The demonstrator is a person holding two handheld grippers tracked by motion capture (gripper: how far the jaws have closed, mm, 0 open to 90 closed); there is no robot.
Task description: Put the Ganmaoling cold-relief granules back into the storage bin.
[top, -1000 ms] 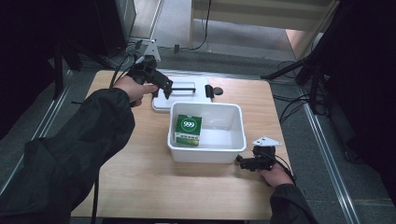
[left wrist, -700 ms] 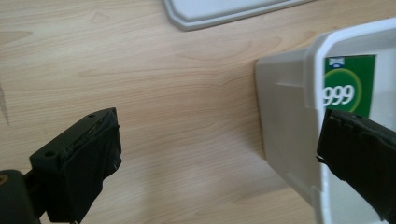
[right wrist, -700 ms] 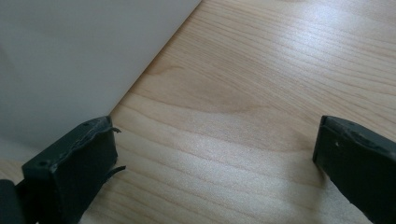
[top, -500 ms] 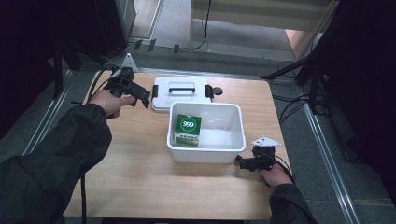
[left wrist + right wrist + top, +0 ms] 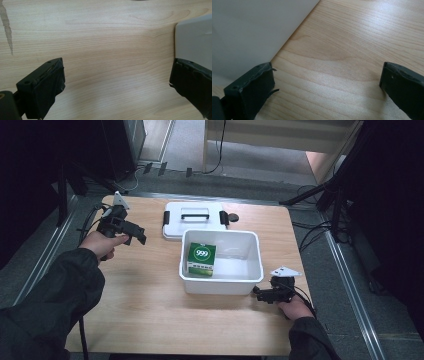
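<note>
— Pale wooden tabletop [image 5: 150,300] under you, dark floor and cables around it. What sits on the wood?

— Near the middle, an open white rectangular plastic tub [image 5: 220,285]. Inside it, against its left wall, lies a green cardboard box marked 999 in a white circle [image 5: 201,260]. Just behind the tub, a flat white plastic lid with a moulded handle and black side clips [image 5: 194,219] lies on the table.

— Where is your left gripper [image 5: 139,235]?

— In your left hand [image 5: 102,243], over the left part of the table, well apart from the tub and just left of the lid, its jaws pointing toward the right. In the left gripper view its black jaws stand wide apart with bare wood grain between them and nothing held; a grey-white corner, which looks like the lid [image 5: 193,37], shows above the right-hand jaw.

— And your right gripper [image 5: 256,291]?

— Low by the tub's front right corner, in your right hand [image 5: 295,307], its tips just beside the tub wall. The right gripper view shows its jaws spread wide too, empty, with the white tub wall [image 5: 254,32] beside one jaw and wood between them

— Are the jaws touching the tub?

— You can't tell from these views
</note>
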